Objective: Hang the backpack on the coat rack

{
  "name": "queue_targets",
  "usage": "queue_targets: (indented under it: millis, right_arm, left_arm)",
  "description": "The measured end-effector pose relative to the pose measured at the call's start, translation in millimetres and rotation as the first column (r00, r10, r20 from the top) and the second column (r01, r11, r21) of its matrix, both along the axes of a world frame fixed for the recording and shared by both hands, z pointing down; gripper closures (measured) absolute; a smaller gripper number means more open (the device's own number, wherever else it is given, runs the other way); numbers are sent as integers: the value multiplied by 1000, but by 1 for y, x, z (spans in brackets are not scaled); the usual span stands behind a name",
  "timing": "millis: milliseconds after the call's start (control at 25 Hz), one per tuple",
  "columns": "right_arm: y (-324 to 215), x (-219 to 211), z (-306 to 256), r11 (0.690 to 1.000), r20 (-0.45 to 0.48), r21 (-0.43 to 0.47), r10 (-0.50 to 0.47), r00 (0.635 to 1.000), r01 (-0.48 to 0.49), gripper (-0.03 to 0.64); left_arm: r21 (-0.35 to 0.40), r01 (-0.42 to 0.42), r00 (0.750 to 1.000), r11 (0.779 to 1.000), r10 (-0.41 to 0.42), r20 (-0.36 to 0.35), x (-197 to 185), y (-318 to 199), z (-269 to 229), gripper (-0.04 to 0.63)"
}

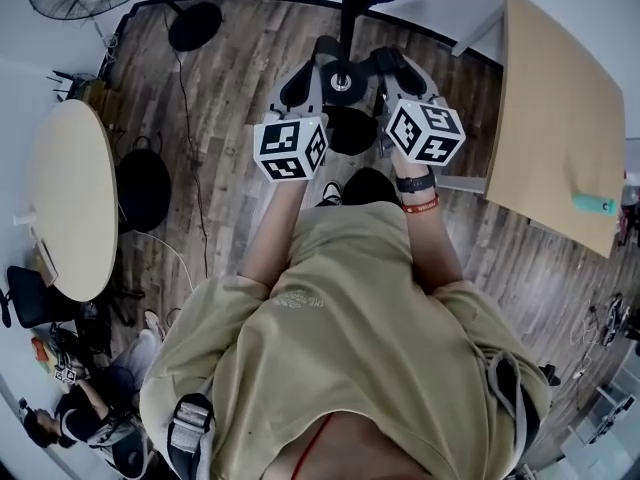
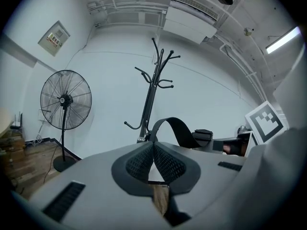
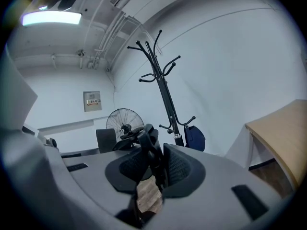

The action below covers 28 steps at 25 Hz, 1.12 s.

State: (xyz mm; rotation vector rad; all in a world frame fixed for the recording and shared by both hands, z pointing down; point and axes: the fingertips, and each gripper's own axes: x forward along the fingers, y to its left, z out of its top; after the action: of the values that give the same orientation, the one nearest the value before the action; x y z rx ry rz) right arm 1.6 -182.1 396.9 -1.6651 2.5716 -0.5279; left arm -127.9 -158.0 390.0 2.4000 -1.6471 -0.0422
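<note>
Left fingers (image 2: 139, 164) on strap (image 2: 180, 128), invisible overhead

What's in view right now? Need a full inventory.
coat rack: 1, black, ahead by the wall
blue bag: 1, low on rack
backpack: 1, black, hanging below the grippers
fan: 1, black, left of rack
round table: 1, beige, left
rectangular table: 1, wood, right
teal object: 1, on rectangular table
black bag: 1, floor by round table
seated person: 1, lower left
left gripper: grey, shut on backpack strap
right gripper: grey, shut on backpack strap
</note>
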Motion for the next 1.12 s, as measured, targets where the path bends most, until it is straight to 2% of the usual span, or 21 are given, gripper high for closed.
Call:
queue_targets:
  millis: [160,360,520,680,1120]
  right_arm:
    - [-34,1,-10,1000,5,13,9,1000,-9,532]
    - [-80,-2,-8,999,8,15,-33,999,33,532]
    - [-115,-7,0,998,16,-12,-53,998,54,528]
    - [-144,-15,4,997,6,-24,-79,997,79,526]
    - [-221,-16,15,995,3,-41,-89,996,89,525]
  left_arm:
    - [7,-4,1000,1000,4,10,-2,-29,-8,571]
    - [23,11,1000,1000,-11,12,2,-76,-10,571]
    - [-11,18,1000,1000,-18,20,4,-110,-1,571]
    - [-18,34,999,999,-33,22,0,-141,2,571]
    - [-35,9,999,999,-8,33,11,-215,15,571]
